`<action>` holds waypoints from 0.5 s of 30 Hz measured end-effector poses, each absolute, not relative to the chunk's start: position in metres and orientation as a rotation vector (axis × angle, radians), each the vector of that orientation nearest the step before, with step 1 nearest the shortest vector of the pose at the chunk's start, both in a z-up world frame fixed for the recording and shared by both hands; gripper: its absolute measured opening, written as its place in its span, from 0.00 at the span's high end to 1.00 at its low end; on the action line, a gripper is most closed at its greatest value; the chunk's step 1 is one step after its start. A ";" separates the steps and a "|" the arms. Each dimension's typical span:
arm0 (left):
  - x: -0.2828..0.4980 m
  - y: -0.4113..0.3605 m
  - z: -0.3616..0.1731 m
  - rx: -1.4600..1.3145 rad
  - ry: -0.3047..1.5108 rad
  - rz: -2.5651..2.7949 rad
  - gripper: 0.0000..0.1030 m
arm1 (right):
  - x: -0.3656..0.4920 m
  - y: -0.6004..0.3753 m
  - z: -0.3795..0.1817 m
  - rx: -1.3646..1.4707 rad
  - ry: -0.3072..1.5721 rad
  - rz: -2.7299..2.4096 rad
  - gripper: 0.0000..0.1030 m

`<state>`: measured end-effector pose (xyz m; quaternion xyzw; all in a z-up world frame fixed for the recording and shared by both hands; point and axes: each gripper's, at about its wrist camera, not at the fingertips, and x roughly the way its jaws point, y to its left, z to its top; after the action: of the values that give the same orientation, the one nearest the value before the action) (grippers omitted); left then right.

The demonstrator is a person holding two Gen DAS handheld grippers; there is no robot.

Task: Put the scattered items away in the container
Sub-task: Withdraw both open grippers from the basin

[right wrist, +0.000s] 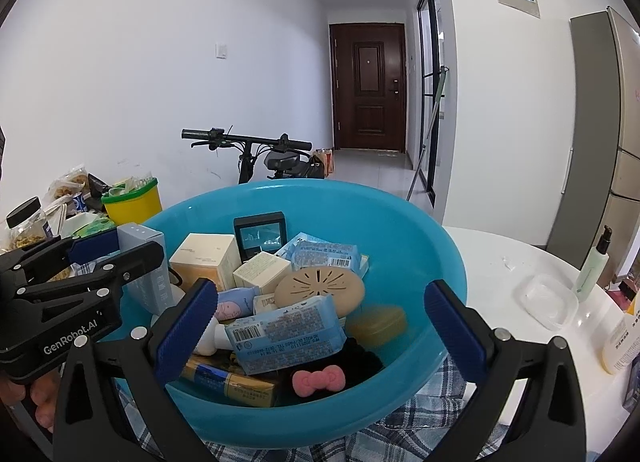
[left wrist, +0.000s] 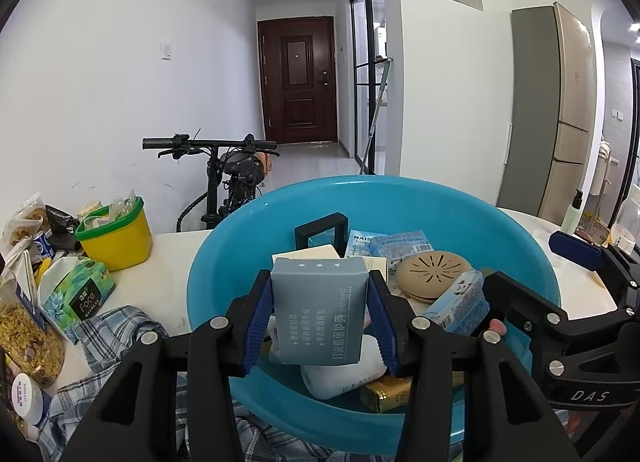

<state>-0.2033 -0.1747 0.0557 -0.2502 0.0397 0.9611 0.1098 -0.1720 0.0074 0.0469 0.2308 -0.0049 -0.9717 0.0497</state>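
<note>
In the left wrist view, the left hand-held gripper (left wrist: 320, 316) clenched a grey-blue box (left wrist: 318, 312) between its blue pads, holding it over the blue basin (left wrist: 460, 198) directly ahead. Beyond the box lay a tan round disc (left wrist: 430, 268); a yellow tub (left wrist: 118, 236) stood on the counter (left wrist: 176, 258) to its left.

In the right wrist view, the right hand-held gripper (right wrist: 318, 324) stood released, jaws wide and empty, above the basin (right wrist: 420, 230). A blue wipes packet (right wrist: 286, 334) and a pink bow (right wrist: 318, 380) lay between and below its fingers.
</note>
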 end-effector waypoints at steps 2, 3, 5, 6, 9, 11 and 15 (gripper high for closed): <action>-0.203 -0.174 0.056 -0.739 0.115 2.823 0.52 | -0.172 0.007 0.047 0.704 -0.016 -2.958 0.00; -0.203 -0.174 0.056 -0.736 0.118 2.825 0.52 | -0.172 0.007 0.047 0.705 -0.016 -2.957 0.00; -0.203 -0.175 0.056 -0.733 0.123 2.829 0.52 | -0.172 0.007 0.047 0.704 -0.015 -2.958 0.00; -0.202 -0.176 0.056 -0.733 0.122 2.828 0.52 | -0.172 0.007 0.047 0.707 -0.016 -2.956 0.00; -0.202 -0.176 0.056 -0.733 0.122 2.829 0.52 | -0.172 0.007 0.047 0.709 -0.017 -2.955 0.00; -0.203 -0.178 0.056 -0.736 0.122 2.828 0.52 | -0.172 0.008 0.047 0.708 -0.020 -2.955 0.00; -0.202 -0.177 0.056 -0.736 0.123 2.828 0.52 | -0.173 0.008 0.046 0.710 -0.022 -2.955 0.00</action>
<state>-0.2021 -0.1771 0.0559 -0.2501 0.0416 0.9613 0.1080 -0.1727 0.0077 0.0464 0.2335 -0.0071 -0.9710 0.0511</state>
